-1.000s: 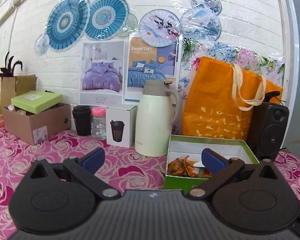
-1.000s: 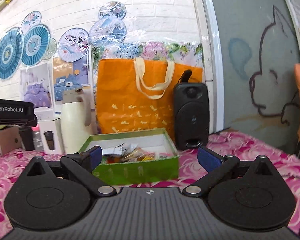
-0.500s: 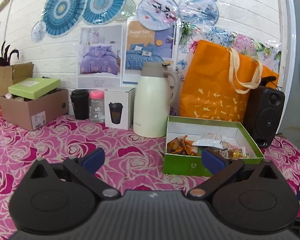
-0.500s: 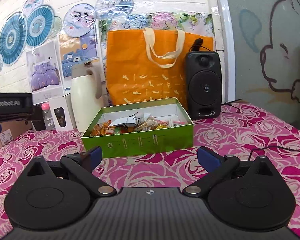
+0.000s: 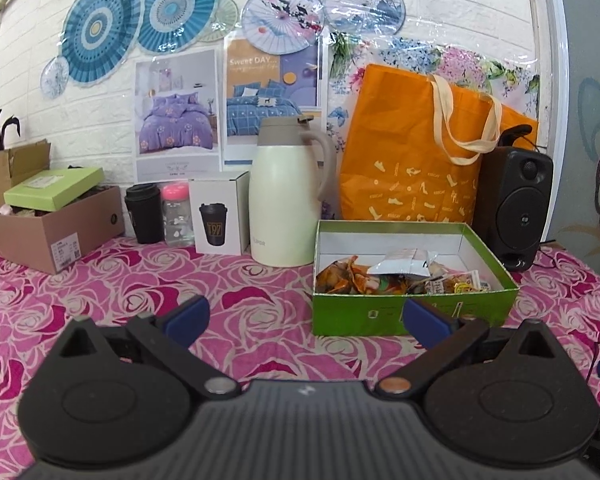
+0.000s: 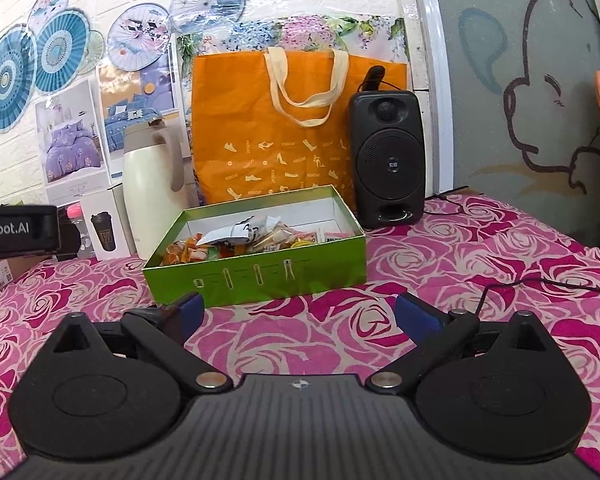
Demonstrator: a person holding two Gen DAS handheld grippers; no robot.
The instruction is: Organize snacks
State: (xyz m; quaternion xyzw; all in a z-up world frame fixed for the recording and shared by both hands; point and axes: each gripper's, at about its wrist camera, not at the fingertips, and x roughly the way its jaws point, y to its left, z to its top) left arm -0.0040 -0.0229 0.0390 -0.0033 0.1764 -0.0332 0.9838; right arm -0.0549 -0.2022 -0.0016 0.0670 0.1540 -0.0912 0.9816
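An open green box (image 5: pixel 412 312) (image 6: pixel 260 276) stands on the rose-patterned cloth, holding several wrapped snacks (image 5: pixel 396 276) (image 6: pixel 240 240), with a white packet (image 5: pixel 404 264) on top. My left gripper (image 5: pixel 306 314) is open and empty, a little in front of the box and to its left. My right gripper (image 6: pixel 298 312) is also open and empty, just short of the box's front wall. The left gripper's body (image 6: pixel 18 232) shows at the left edge of the right wrist view.
Behind the box stand a cream thermos jug (image 5: pixel 286 200), an orange tote bag (image 5: pixel 424 160) and a black speaker (image 5: pixel 516 208). A white cup carton (image 5: pixel 218 216), a black cup, a small bottle and a cardboard box with a green lid (image 5: pixel 52 220) sit at left. A black cable (image 6: pixel 548 284) trails at right.
Both grippers have pulled back and risen, so the green box now looks lower and its contents are more visible. The fingers have stayed open.
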